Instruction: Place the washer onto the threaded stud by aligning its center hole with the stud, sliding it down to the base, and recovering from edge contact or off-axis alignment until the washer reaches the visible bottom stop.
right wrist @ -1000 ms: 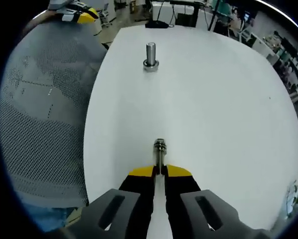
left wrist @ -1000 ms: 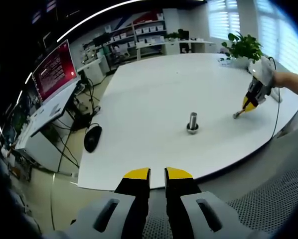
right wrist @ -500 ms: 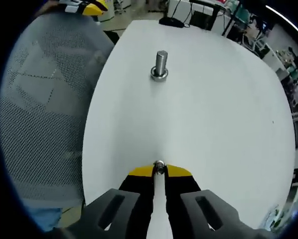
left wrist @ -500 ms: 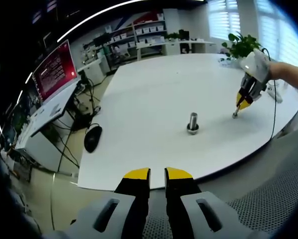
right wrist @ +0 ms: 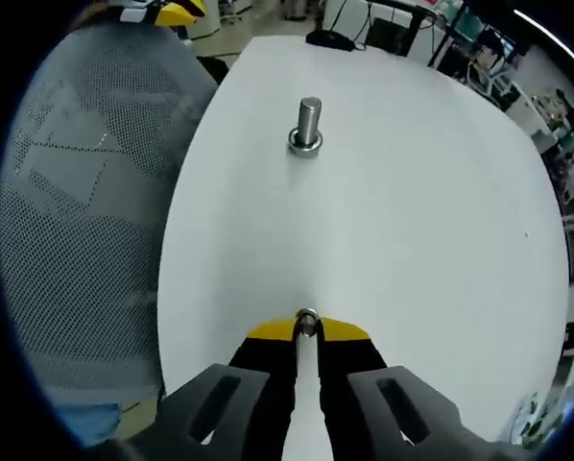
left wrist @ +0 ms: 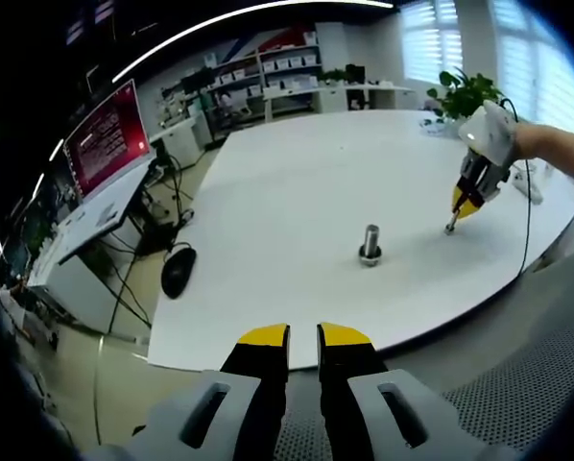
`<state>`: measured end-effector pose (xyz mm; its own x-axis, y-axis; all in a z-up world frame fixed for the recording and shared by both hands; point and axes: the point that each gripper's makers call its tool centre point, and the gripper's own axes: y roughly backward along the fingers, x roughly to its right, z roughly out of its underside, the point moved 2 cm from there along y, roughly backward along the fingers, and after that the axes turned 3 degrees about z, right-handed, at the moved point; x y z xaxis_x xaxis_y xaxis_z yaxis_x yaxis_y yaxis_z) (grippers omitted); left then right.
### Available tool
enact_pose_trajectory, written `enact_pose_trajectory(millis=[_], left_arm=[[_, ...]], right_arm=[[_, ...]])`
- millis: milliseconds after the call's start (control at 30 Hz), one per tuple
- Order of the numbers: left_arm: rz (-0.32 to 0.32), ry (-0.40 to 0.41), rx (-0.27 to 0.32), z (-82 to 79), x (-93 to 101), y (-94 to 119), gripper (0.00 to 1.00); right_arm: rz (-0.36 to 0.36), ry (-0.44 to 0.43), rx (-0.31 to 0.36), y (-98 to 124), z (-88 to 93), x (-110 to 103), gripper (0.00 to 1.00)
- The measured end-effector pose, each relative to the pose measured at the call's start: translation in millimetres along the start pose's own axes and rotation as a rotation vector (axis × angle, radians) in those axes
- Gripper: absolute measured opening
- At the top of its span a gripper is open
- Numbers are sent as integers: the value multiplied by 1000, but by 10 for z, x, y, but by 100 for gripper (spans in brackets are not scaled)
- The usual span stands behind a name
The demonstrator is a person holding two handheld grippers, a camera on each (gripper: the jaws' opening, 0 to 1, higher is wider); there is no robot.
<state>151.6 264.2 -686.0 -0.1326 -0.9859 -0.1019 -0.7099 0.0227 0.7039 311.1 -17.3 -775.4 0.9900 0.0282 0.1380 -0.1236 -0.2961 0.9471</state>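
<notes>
in the right gripper view the right gripper (right wrist: 307, 328), with black jaws tipped in yellow, rises from six o'clock with its tips pinching a small silver metal washer (right wrist: 307, 321) — the ring stands on edge between the yellow pads, above the white round-edged table (right wrist: 412, 211). further up toward twelve o'clock the short steel threaded stud (right wrist: 308, 123) stands upright on its wider round base, well apart from the washer, with bare thread. at nine o'clock a grey mesh chair back (right wrist: 76, 211) lies beside the table edge. at eleven o'clock, past the mesh, the yellow tips of the left gripper (right wrist: 168, 12) peek in. a black computer mouse (right wrist: 329, 39) sits at the table's far edge near twelve o'clock.

in the left gripper view the left gripper (left wrist: 303, 335) comes up from six o'clock, its yellow-tipped jaws parted by a narrow gap and gripping nothing, hovering off the table's (left wrist: 297, 182) near edge. the stud (left wrist: 370, 246) stands near the middle of the view. toward two o'clock the right gripper (left wrist: 454, 218), held by a hand (left wrist: 529, 146), points down at the tabletop with the washer (left wrist: 449, 230) at its tips, just above or touching the surface — i cannot tell which. at nine o'clock the black mouse (left wrist: 179, 269) rests on a lower grey desk, with a red-lit monitor (left wrist: 103, 137) at ten o'clock. a green potted plant (left wrist: 466, 93) sits at the far edge near one o'clock.
</notes>
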Motion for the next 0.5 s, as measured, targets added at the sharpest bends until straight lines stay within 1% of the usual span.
enact_pose_trajectory(millis=[167,267,500], left_arm=[[1,-1,-1,1,1,1,9],[1,-2,-2,2,1,0,9],[3,-2,-3,3,7,1,9]], right_arm=[[-9,-8,-8,22,32,-50,7],[-6,-16,4,56,11,-77,7],[-28,14,-1,24,-11,-198,7]])
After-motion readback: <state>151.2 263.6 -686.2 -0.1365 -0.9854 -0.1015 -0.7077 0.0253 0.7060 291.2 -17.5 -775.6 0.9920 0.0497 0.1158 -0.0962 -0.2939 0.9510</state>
